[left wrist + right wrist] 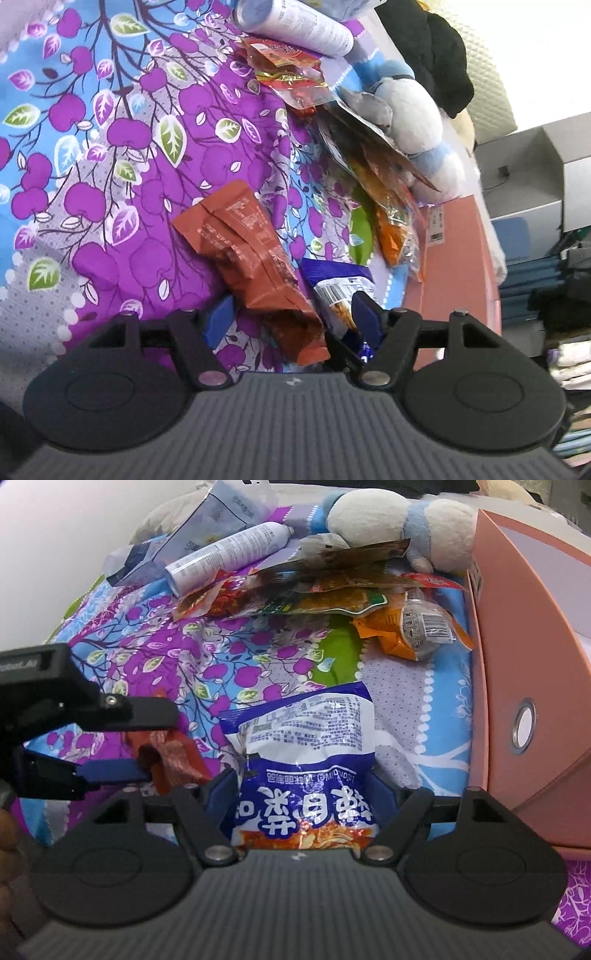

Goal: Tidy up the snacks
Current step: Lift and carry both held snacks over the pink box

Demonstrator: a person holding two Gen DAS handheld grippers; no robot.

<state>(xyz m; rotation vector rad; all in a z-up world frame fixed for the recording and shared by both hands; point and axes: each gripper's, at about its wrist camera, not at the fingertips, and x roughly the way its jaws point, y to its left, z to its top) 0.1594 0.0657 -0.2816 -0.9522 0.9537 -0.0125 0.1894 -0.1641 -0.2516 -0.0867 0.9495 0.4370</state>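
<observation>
Nearest the right wrist camera, the right gripper (301, 794) has its jaws spread on either side of a blue and white snack bag (306, 753) that lies on the flowered bedsheet (229, 657); the pads stand just beside the bag's edges and whether they touch it cannot be told. To its left the left gripper (147, 738) reaches in from the side, its jaws also spread, with a crumpled red-brown snack packet (255, 266) lying between its blue fingers (219, 317); in the left wrist view the packet lies loose on the sheet, and the pads do not press on it. Just right of that packet, in the same view, the blue and white bag lies beside the right-hand finger. On the right side a pink box (528, 686) stands at the edge of the sheet. Farther off, an orange packet (399, 635) lies near the box, and behind it a heap of snack packets (314, 594) in red, green and brown stretches across the bed. On the heap's far left edge rests a white spray can (225, 557) on its side. Farthest back a white and blue plush toy (402, 520) lies against the heap, beside the box's top corner.
</observation>
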